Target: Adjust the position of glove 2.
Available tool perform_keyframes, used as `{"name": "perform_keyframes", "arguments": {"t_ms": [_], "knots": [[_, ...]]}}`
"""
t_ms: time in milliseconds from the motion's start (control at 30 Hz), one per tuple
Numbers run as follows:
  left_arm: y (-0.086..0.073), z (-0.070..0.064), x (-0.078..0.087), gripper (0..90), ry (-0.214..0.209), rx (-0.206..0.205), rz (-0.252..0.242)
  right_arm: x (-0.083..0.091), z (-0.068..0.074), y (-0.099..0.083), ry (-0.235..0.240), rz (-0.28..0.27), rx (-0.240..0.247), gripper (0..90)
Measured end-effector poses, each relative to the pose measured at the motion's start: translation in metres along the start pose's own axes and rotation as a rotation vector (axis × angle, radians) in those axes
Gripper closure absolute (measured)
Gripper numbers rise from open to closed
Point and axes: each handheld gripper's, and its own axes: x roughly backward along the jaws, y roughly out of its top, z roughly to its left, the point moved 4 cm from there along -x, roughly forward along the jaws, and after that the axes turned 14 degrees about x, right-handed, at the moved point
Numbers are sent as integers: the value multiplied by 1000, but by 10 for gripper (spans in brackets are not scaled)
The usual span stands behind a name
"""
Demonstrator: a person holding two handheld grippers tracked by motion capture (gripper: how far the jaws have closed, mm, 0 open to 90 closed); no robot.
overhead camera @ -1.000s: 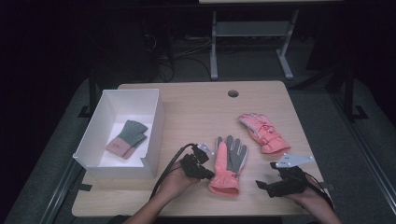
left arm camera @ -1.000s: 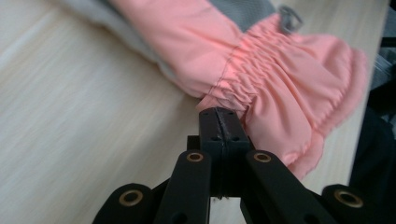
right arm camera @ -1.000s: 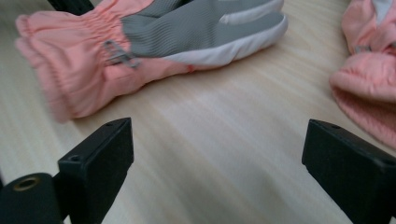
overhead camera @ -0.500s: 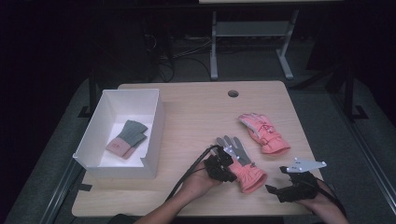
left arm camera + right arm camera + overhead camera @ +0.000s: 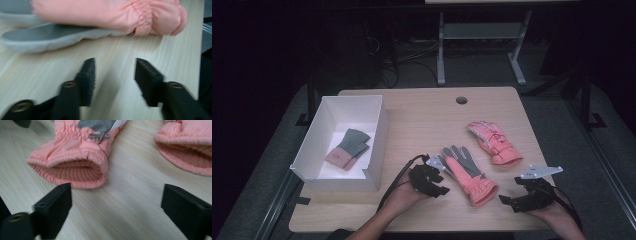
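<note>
A pink glove with a grey palm [image 5: 467,172] lies palm up near the table's front middle, cuff toward the front right. My left gripper [image 5: 443,181] stands open and empty just left of it; in the left gripper view [image 5: 115,63] the glove [image 5: 100,12] lies a short way beyond the jaws. My right gripper [image 5: 509,202] is wide open at the front right. In the right gripper view [image 5: 116,191] the jaws face this glove's open cuff [image 5: 75,157] without touching it. A second pink glove [image 5: 494,142] lies behind, its cuff [image 5: 185,152] at that view's right.
A white box [image 5: 377,135] stands at the table's left with a small grey-and-pink glove [image 5: 348,148] inside. The wooden table [image 5: 422,115] has a cable hole [image 5: 461,100] near its far edge. A metal frame [image 5: 482,32] stands on the dark floor beyond.
The grey-palmed glove turned, its cuff swinging right while the left gripper was over it. The left gripper has since drawn back left, off the glove. The right gripper shifted slightly right.
</note>
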Motion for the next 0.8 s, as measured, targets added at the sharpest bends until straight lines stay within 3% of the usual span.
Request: {"name": "perform_keyframes", "arguments": {"t_ms": [100,233,333,400,533,667,800], "knots": [[-11,6,6,374,-15,23,-19,0,-3,5,-9,0,-15,151],[-25,16,17,259,-2,36,-45,-1,-9,13,-27,-17,-24,201],[-33,20,25,211,13,36,-71,-2,-15,21,-39,-19,-38,229],[-38,22,29,169,0,42,-80,-2,-19,26,-38,-24,-56,256],[-46,25,35,146,-10,61,-106,-3,-29,35,-58,-33,-74,302],[-48,28,35,142,23,20,-91,-4,-43,49,-75,-54,-75,351],[-51,30,34,143,23,40,-93,-9,-56,61,-87,-57,-74,399]]}}
